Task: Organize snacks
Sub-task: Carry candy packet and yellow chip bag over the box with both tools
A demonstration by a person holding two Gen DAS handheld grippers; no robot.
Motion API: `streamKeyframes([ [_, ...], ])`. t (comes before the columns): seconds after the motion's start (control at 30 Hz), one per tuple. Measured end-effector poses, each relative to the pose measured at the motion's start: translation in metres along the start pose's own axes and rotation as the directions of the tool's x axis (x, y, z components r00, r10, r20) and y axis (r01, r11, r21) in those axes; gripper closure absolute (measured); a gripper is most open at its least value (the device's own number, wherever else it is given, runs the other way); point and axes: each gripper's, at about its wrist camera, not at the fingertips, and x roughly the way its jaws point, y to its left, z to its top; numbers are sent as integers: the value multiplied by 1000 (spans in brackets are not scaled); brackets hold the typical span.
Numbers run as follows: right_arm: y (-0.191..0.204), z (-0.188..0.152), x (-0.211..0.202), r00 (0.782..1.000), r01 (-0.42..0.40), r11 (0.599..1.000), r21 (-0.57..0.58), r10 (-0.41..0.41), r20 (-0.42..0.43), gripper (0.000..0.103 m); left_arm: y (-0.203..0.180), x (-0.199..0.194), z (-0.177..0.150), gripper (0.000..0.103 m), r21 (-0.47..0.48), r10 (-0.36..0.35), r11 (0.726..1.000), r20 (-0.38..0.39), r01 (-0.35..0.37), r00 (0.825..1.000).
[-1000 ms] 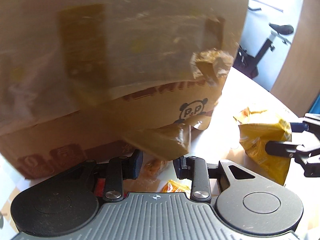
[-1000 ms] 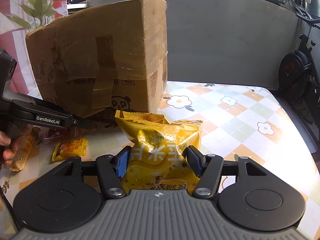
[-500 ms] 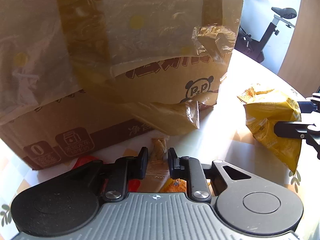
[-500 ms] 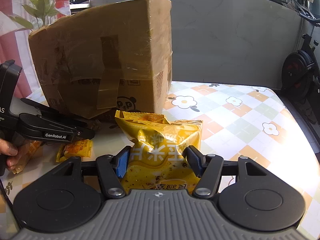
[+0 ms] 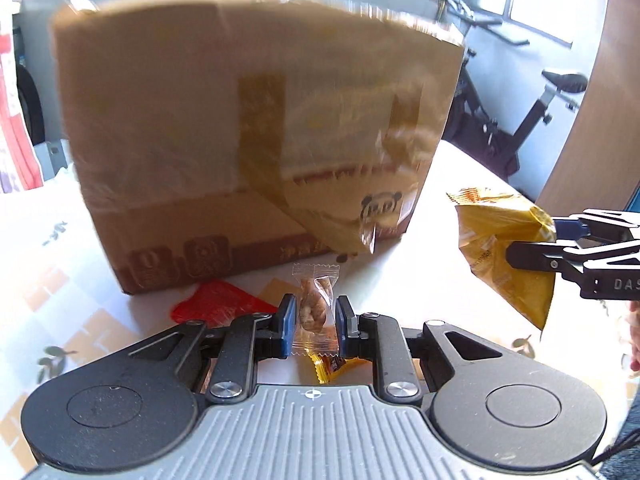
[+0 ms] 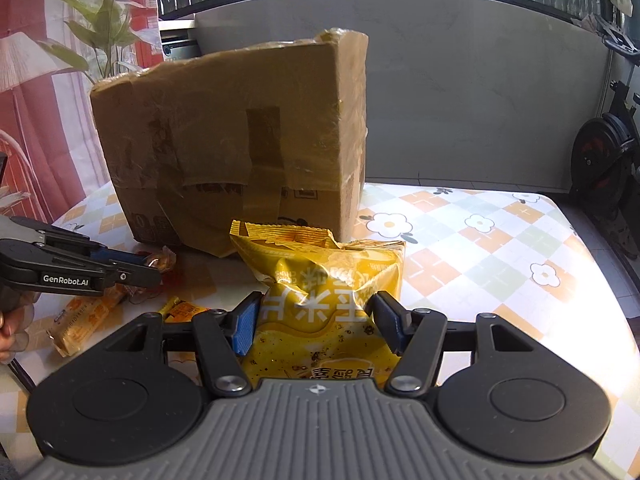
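I am mid pick-up with both hands: my left tool (image 5: 314, 326) is clamped on a small clear-wrapped snack (image 5: 316, 304), and my right tool (image 6: 316, 322) grips the yellow chip bag (image 6: 320, 280). The taped cardboard box (image 6: 240, 140) stands at twelve o'clock; next both must go over its top.

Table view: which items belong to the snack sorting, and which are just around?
Job: clear-wrapped snack in left gripper; yellow bag in right gripper; orange packets; red packet; cardboard box.
Around: exercise bike; plant.
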Motion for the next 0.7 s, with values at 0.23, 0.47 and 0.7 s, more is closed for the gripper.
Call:
streamKeyframes([
  [0.23, 10, 31, -27, 993, -35, 999, 4, 35, 110, 41, 10, -59, 32, 81, 28, 10, 1000, 153, -14, 988],
  [0.47, 19, 93, -50, 965, -53, 997, -54, 65, 256, 41, 12, -99, 86, 81, 69, 41, 996, 300, -64, 953],
  [0.7, 25, 162, -22, 938, -72, 990, -119, 108, 331, 41, 20, -102, 133, 81, 33, 105, 991, 372, -126, 922],
])
